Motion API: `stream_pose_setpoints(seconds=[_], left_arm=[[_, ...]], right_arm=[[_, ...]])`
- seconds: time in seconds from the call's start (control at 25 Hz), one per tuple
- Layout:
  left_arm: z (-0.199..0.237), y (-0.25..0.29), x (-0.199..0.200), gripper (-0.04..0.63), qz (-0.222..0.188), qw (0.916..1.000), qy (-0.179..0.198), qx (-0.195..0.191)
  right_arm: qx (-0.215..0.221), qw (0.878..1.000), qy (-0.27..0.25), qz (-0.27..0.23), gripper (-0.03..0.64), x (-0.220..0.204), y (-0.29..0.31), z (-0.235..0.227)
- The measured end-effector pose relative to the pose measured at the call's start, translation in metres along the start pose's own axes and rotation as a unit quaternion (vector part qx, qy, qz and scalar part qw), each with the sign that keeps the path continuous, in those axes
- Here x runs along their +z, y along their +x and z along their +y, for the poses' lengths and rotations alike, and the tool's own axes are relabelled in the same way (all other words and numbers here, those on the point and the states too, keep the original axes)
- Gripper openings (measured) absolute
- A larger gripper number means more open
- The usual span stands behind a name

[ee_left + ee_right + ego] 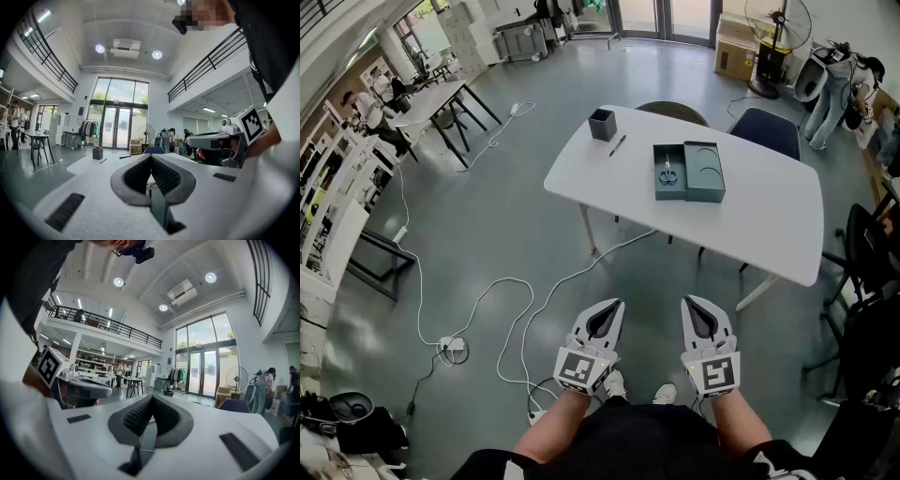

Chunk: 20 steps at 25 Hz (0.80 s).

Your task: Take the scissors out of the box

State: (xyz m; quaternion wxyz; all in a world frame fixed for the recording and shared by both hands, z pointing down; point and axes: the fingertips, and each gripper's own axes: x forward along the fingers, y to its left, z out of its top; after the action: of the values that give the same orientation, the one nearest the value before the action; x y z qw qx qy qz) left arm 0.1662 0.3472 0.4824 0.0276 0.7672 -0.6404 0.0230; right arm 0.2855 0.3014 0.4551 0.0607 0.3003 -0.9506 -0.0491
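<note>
Head view, looking steeply down at a grey floor. White table (pixel 750 216) stands far, centre to right, well apart from both grippers.

Task's thing: scissors (pixel 667 173) lie inside the open box (pixel 671 194), in its left half, handles toward the far end. Box sits near the table's middle. Its lid (pixel 705 173) lies right side, touching the box, hollow side up.

Other things on the table: a dark square pen cup (pixel 602 124) at the far left corner, and a pen (pixel 618 144) lying just near of it, apart from the box.

Left gripper (pixel 614 305): held low at the near edge, pointing away toward the table. Its own view shows the ribbed pads meeting at the tip, so it's closed with nothing between them. Marker cube faces up.

Right gripper (pixel 689 300): beside the left one, close but not touching, same heading. Its own view shows the pads pressed together, empty.

Neither gripper is over the table; both hang above bare floor.

Floor: white cable (pixel 516 309) loops from the left toward the table legs, with a small plug block (pixel 452 345) near left. Dark blue chair (pixel 766 131) at the table's far side. Standing fan (pixel 778 28) far right. The person's shoes (pixel 615 382) show just below the grippers
</note>
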Motion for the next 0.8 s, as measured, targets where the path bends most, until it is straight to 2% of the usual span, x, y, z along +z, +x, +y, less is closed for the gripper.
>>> stream_pose_setpoints(seconds=[0.12,0.36,0.56,0.8], left_arm=[[-0.001,-0.005,-0.001,0.009,-0.02,0.9996,0.009,-0.018],[0.012,-0.026,0.001,0.009,-0.022,0.9994,0.014,-0.025],[0.021,-0.032,-0.002,0.009,-0.018,0.9992,0.02,-0.03],[0.045,-0.051,-0.003,0.009,-0.017,0.9991,0.011,-0.037]], right_arm=[[0.001,1.0,-0.003,-0.007,0.003,0.004,0.003,0.012],[-0.008,1.0,-0.003,-0.016,0.003,0.016,0.003,0.033],[-0.038,0.999,0.015,-0.033,0.005,0.021,0.003,0.029],[-0.072,0.997,0.03,-0.017,0.005,0.02,0.006,0.039]])
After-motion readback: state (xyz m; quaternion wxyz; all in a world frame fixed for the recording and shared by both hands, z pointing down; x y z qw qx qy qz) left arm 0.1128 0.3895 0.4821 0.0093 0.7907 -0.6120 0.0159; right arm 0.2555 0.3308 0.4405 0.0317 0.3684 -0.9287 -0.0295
